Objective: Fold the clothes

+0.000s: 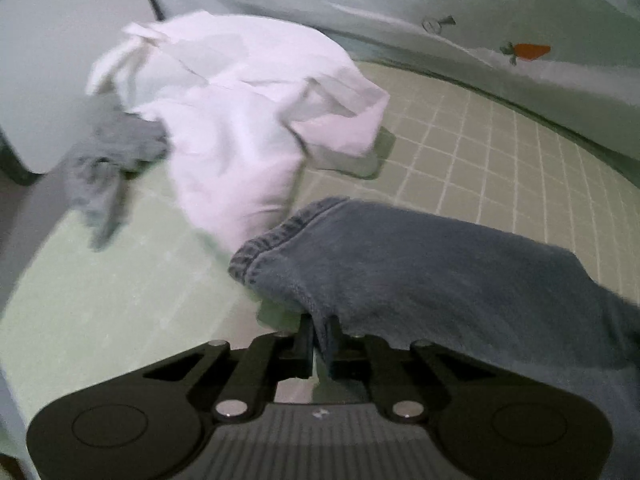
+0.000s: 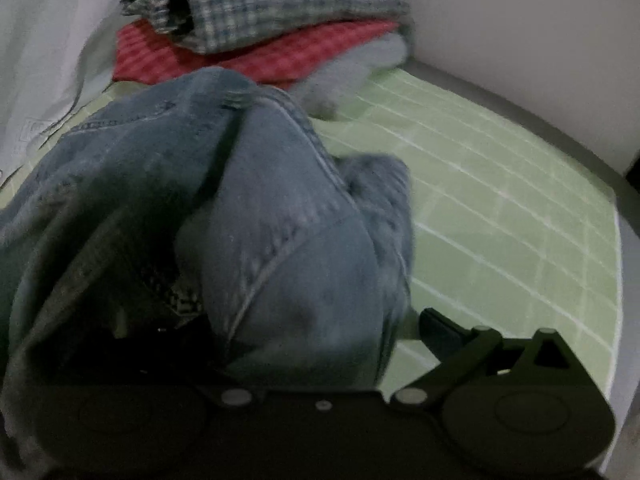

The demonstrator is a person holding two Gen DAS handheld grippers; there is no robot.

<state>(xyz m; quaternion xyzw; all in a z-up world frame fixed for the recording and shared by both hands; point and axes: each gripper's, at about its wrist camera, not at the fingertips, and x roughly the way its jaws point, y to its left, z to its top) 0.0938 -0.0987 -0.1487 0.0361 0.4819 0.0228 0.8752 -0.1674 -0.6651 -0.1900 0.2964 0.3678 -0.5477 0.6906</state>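
left tongs (image 1: 320, 336) clamp jeans (image 1: 420, 264) | right tongs (image 2: 320, 360) unclear | green grid mat (image 2: 500, 200)

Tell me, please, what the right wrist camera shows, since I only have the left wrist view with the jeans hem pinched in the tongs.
Observer: The denim jeans are bunched up over the right tongs and hide the left finger, so I cannot tell whether those tongs are shut.
Operator: Is anything already folded on that side?
Observer: Yes, a stack at the far end of the green mat: a blue-green plaid shirt on top of a red checked garment.
Operator: Anything under those?
Observer: A pale blue piece shows below the red one at its right edge.
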